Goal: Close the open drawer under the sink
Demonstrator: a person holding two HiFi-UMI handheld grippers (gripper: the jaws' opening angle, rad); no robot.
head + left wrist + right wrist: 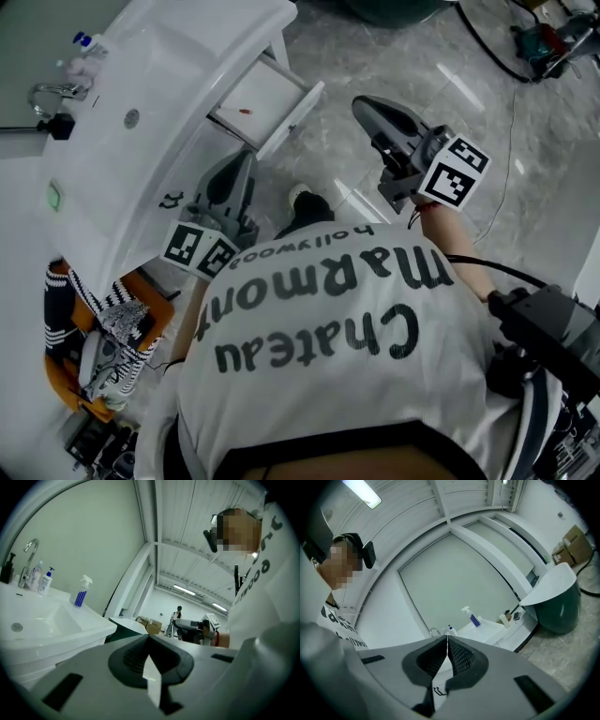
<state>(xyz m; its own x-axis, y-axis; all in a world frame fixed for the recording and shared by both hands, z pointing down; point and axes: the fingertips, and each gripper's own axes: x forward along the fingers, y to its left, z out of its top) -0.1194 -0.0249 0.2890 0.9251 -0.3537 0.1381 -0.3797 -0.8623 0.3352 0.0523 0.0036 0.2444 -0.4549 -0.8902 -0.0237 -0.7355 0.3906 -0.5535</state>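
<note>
Drawer (267,105) is pulled out from the cabinet under the sink (164,70), front panel (294,114) facing out over the floor. There's a small red item (246,112) on the drawer's white base.

Left hand-held gripper (242,161) has its jaws together w/ nothing between them. It sits just beside the cabinet, short of the drawer. Right hand-held gripper (362,106) is likewise closed and empty, out over the floor and near the front panel, not touching it.

My read: it's a stiff box on runners, prob. light, and should slide w/o much force. No need to grip it, just push w/ closed tips on the flat front panel, approx. mid-width so it doesn't rack. The glossy face could let the tips skid, so keep the push square.
</note>
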